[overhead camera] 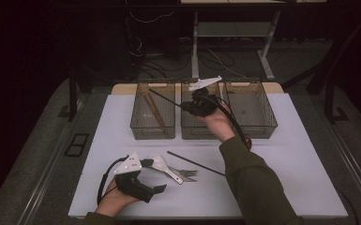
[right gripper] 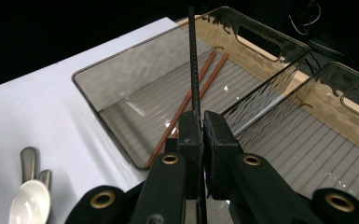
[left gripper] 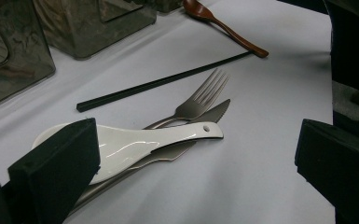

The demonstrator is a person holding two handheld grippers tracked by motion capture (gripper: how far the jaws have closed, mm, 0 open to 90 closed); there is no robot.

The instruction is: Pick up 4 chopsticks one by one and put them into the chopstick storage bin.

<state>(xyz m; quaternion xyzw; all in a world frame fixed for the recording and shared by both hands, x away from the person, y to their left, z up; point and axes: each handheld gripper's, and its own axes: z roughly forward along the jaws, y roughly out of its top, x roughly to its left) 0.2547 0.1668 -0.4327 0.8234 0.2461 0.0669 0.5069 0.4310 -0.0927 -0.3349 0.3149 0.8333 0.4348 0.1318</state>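
a: where is the right gripper [overhead camera: 186, 106]?

b: up over the row of three clear bins, its jaws pinched tight on a black chopstick [right gripper: 193, 65]. in the right gripper view the stick runs from between the pads out over the left bin [overhead camera: 136, 123].

a: what lies in that bin?

b: two brown chopsticks [right gripper: 191, 98] on its ribbed floor, slanting side by side. the held black one hangs above them; i cannot tell if its tip touches anything.

a: and the left gripper [overhead camera: 154, 176]?

b: low at the near edge of the white table [overhead camera: 290, 154], jaws standing wide apart with nothing between the pads. a white ceramic spoon [left gripper: 135, 144] lies just ahead of it, resting on a metal fork [left gripper: 200, 100] and a knife [left gripper: 212, 113].

a: anything else on the table?

b: a second black chopstick [left gripper: 163, 83] lies flat beyond that cutlery, and in the left gripper view a brown wooden spoon [left gripper: 224, 29] lies by its far end. the middle bin [overhead camera: 194, 127] sits below the right hand, and the right bin [overhead camera: 253, 110] is beside it.
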